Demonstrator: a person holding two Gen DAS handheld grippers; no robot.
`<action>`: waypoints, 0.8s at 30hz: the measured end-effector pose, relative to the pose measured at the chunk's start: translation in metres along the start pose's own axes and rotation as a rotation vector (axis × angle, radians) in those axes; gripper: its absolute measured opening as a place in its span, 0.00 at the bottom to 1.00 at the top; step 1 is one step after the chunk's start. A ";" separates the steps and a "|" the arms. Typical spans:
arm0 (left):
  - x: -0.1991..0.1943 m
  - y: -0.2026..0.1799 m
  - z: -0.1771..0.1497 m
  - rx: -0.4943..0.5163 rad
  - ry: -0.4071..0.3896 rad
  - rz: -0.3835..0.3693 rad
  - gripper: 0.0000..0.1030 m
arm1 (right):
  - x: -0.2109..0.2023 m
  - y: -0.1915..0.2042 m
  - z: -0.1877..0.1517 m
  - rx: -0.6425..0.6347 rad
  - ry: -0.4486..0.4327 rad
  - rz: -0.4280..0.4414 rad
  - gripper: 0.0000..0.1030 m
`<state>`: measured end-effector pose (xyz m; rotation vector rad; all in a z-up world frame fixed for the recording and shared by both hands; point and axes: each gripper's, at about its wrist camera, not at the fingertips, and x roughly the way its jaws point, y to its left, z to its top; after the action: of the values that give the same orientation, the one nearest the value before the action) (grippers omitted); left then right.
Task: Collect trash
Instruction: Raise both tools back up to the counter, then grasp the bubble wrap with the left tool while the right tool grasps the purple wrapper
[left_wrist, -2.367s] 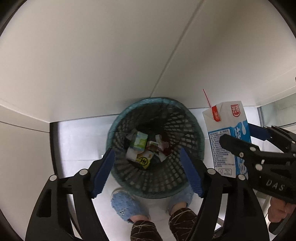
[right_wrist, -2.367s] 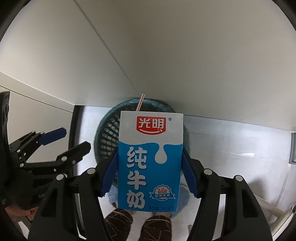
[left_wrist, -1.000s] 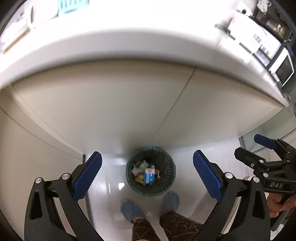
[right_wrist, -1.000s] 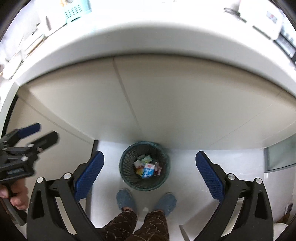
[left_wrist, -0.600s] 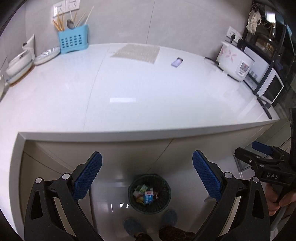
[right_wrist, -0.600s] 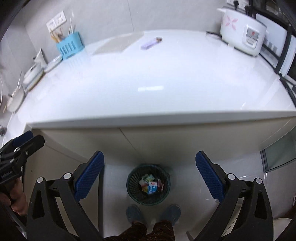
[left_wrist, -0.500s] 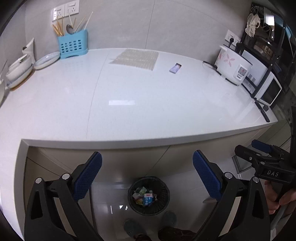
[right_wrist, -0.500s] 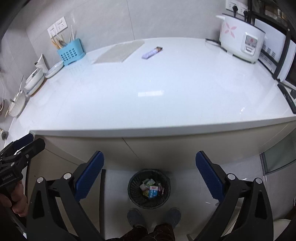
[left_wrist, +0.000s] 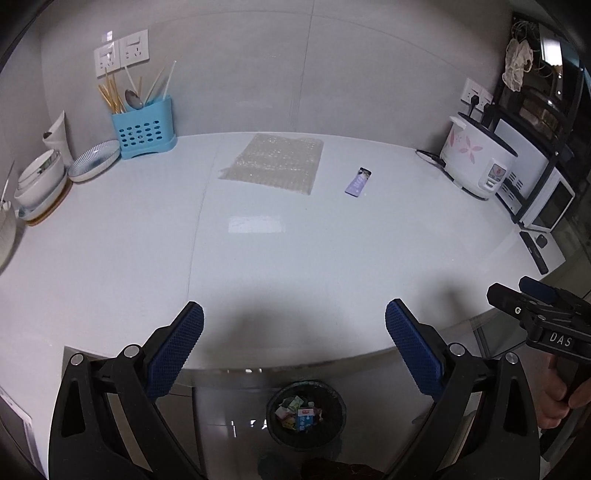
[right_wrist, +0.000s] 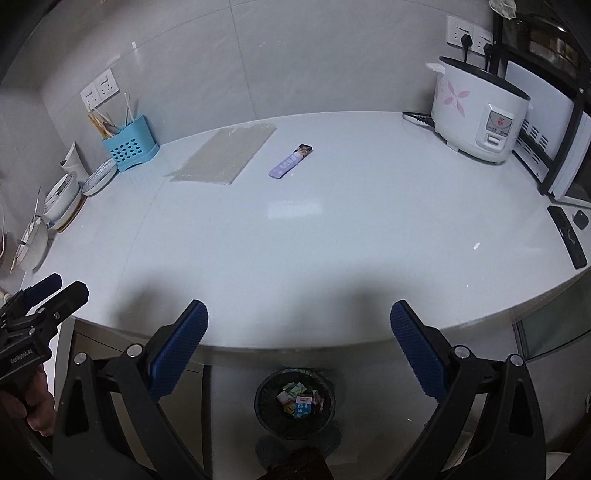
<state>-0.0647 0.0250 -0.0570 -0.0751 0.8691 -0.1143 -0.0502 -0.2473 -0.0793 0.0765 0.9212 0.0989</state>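
Observation:
A purple wrapper (left_wrist: 358, 181) lies on the white counter (left_wrist: 258, 258), far side right of centre; it also shows in the right wrist view (right_wrist: 290, 161). A sheet of bubble wrap (left_wrist: 275, 162) lies flat to its left, also in the right wrist view (right_wrist: 225, 154). The dark mesh bin (left_wrist: 306, 413) stands on the floor below the counter edge and holds the blue milk carton (right_wrist: 303, 405) among other trash. My left gripper (left_wrist: 294, 345) and right gripper (right_wrist: 299, 341) are both open and empty, held over the counter's near edge.
A blue utensil holder (left_wrist: 144, 125), plates and bowls (left_wrist: 55, 173) stand at the back left. A rice cooker (right_wrist: 476, 122) and an oven rack (left_wrist: 543, 147) are at the right. A black remote (right_wrist: 567, 230) lies near the right edge.
The right gripper let the milk carton go into the bin. Both grippers rose from the bin to above the counter's edge, jaws wide open.

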 end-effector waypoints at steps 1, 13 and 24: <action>0.003 -0.001 0.006 -0.004 0.003 0.005 0.94 | 0.003 -0.002 0.006 0.001 0.002 0.002 0.93; 0.057 -0.017 0.075 0.024 0.031 0.056 0.94 | 0.034 -0.011 0.082 -0.007 0.011 -0.007 0.92; 0.182 -0.010 0.162 0.126 0.101 -0.007 0.94 | 0.081 -0.007 0.136 0.095 0.038 -0.092 0.92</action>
<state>0.1750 -0.0051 -0.0891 0.0458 0.9606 -0.1802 0.1075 -0.2475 -0.0621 0.1207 0.9659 -0.0291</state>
